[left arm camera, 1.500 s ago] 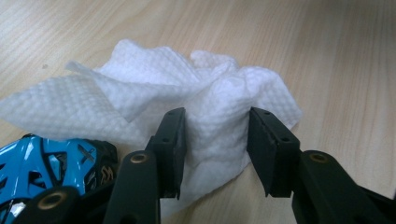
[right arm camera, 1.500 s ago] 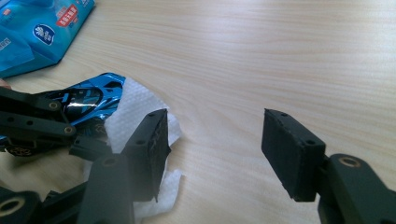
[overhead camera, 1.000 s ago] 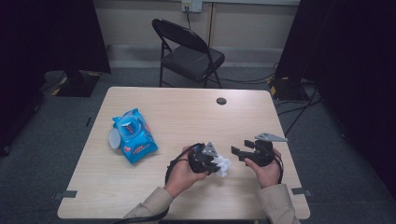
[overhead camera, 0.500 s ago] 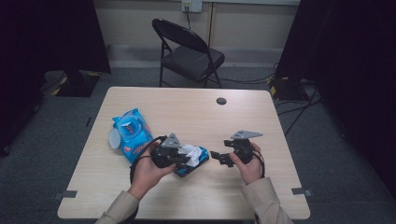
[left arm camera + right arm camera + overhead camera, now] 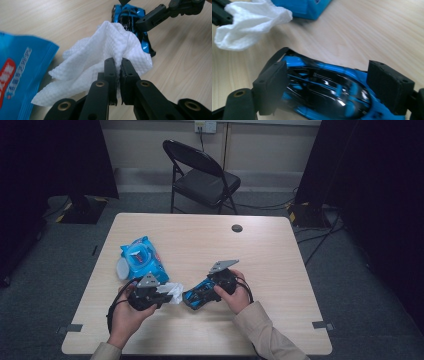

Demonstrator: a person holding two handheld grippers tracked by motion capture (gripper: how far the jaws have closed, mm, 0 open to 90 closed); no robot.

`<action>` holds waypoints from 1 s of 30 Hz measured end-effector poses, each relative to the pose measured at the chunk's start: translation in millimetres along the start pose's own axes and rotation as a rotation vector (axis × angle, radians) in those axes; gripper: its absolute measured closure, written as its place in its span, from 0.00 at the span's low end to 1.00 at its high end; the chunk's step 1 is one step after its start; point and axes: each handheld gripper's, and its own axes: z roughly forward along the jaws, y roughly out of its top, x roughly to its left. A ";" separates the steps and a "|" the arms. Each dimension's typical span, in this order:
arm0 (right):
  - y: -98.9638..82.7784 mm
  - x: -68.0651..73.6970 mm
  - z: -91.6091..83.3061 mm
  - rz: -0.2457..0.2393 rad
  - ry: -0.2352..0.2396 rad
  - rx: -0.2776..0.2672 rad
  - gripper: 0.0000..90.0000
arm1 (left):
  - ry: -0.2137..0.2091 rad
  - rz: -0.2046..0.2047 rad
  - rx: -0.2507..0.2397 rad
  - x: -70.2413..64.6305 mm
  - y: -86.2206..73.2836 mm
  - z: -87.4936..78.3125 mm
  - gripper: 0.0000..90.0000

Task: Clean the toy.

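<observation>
Looking down from the high view: the left gripper (image 5: 159, 292) sits near the table's (image 5: 280, 270) front edge, its jaws closed tight on a crumpled white wipe (image 5: 172, 292). The right gripper (image 5: 202, 292) lies just to its right, over a blue and black toy car (image 5: 196, 296) that rests on the wood. A blue wipes pack (image 5: 142, 260) lies just behind the left gripper; a black folding chair (image 5: 200, 175) stands beyond the far edge.

Left gripper view: both jaws pinch the wipe (image 5: 105, 53) between the pads, almost no gap. The wipe bunches up ahead of them and its far edge touches the car (image 5: 130, 16). One jaw of the right gripper (image 5: 155, 16) lies across the car. The pack (image 5: 17, 75) is at left.

Right gripper view: jaws spread wide, one pad either side of the car (image 5: 329, 92), having just been opening; pad contact with the body is unclear. The wipe (image 5: 249, 23) hangs upper left, apart from the car here, with the pack (image 5: 309, 7) behind it.
</observation>
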 end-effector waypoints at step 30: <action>-9.9 5.1 12.6 -0.074 0.007 -0.022 0.16 | 0.024 -0.079 0.051 3.5 -11.9 42.6 0.88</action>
